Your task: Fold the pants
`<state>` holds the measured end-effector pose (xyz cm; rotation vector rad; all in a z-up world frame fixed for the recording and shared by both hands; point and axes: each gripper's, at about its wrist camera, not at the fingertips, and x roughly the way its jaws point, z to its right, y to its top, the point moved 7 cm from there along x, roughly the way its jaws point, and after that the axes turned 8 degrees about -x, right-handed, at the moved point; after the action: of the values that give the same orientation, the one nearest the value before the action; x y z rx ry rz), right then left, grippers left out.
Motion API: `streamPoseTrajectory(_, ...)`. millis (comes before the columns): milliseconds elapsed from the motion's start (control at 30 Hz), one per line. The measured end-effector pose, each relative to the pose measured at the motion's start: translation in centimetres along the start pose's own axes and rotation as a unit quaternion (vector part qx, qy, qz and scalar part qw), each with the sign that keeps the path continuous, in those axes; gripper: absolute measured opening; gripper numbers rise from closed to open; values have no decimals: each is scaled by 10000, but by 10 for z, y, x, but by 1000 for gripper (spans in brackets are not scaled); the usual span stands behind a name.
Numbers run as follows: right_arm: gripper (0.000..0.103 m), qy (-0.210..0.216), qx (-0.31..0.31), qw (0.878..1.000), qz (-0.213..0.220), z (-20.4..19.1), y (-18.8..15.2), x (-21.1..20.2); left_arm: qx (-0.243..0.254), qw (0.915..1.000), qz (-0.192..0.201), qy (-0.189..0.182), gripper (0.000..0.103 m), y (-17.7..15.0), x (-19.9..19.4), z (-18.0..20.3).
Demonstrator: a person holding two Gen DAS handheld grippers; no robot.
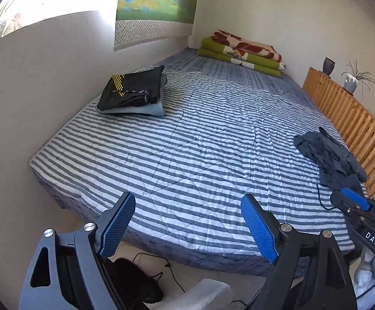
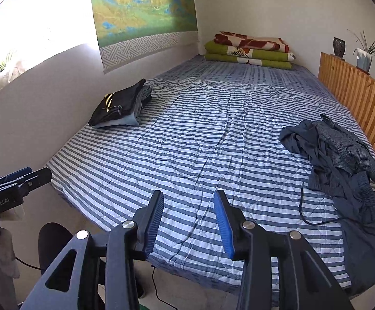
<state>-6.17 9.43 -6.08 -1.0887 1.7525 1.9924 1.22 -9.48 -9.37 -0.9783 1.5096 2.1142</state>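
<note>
Left wrist view: the left claw (image 1: 188, 222) gapes wide and empty over the striped bed's (image 1: 187, 134) near edge; crumpled pants (image 1: 329, 157) lie at three o'clock. Right wrist view: the right claw (image 2: 188, 222) stands narrower, empty; pants at three o'clock, a folded stack (image 2: 121, 107) at ten.

My left wrist camera sat off the foot of the striped bed (image 1: 187, 134), facing up its length, with the right gripper (image 1: 355, 201) at four o'clock. My right wrist camera looked the same way, slightly nearer, the left gripper (image 2: 19, 178) at nine o'clock. Both shared the whole bed.
</note>
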Motion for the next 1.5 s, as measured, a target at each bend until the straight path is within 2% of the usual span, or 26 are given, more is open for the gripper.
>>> streamPoseTrajectory(400, 37, -94, -124, 9999, -49, -5, -4, 4, 118, 9996, 98, 244, 86, 4, 6, -2)
streamPoseTrajectory(833, 43, -88, -103, 9999, -49, -5, -3, 6, 80, 9997, 36, 229, 87, 3, 13, -3)
streamPoseTrajectory(1300, 44, -73, -163, 9998, -55, -9, -1, 8, 15, 9998, 56, 204, 89, 3, 10, -5)
streamPoseTrajectory(1500, 50, -77, -199, 9998, -17, -14, 0, 7, 10, 9998, 59, 201, 89, 4, 10, -5)
